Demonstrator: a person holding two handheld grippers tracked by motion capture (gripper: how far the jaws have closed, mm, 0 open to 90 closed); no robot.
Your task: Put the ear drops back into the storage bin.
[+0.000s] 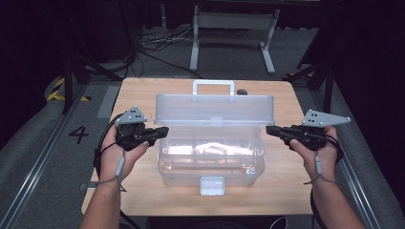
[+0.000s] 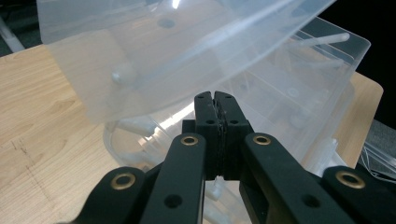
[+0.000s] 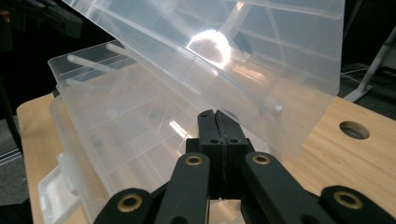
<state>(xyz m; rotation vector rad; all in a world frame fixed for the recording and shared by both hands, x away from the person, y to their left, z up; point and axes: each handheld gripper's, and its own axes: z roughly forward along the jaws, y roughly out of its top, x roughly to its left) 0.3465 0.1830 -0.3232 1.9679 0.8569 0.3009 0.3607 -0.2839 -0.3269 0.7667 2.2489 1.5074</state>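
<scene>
- Tongs first: my left tongs [image 1: 164, 132] and right tongs [image 1: 270, 130] are both pressed fully closed with nothing between the pads, each held level at one end of the clear plastic toolbox [image 1: 210, 160] that sits mid-counter.
- Nearest me in the high view, the box's front latch [image 1: 212, 185] hangs free over the wooden counter [image 1: 286, 191], which fits the lid being up.
- My hands [image 1: 119, 155] flank the box symmetrically, tips pointing inward at the ends; I judge this is so closed tips can nudge or steady the lid [image 1: 215, 109] from both sides rather than pinch it.
- Left gripper view: my closed tips [image 2: 215, 100] sit just under the lid's slanting end wall [image 2: 107, 70], near a small round hinge stud [image 2: 119, 74]; whether they touch the plastic I cannot tell.
- Right gripper view: the same from the other end, tips [image 3: 215, 116] below the tilted lid [image 3: 261, 60], with the inner divided tray [image 3: 121, 121] showing through, plus a round hole in the counter [image 3: 354, 129].
- Farther off, the high view alone gives the white carry handle [image 1: 213, 87] atop the raised lid, a small dark object [image 1: 242, 92] behind it, and a grey stand [image 1: 234, 33] on the floor beyond.
</scene>
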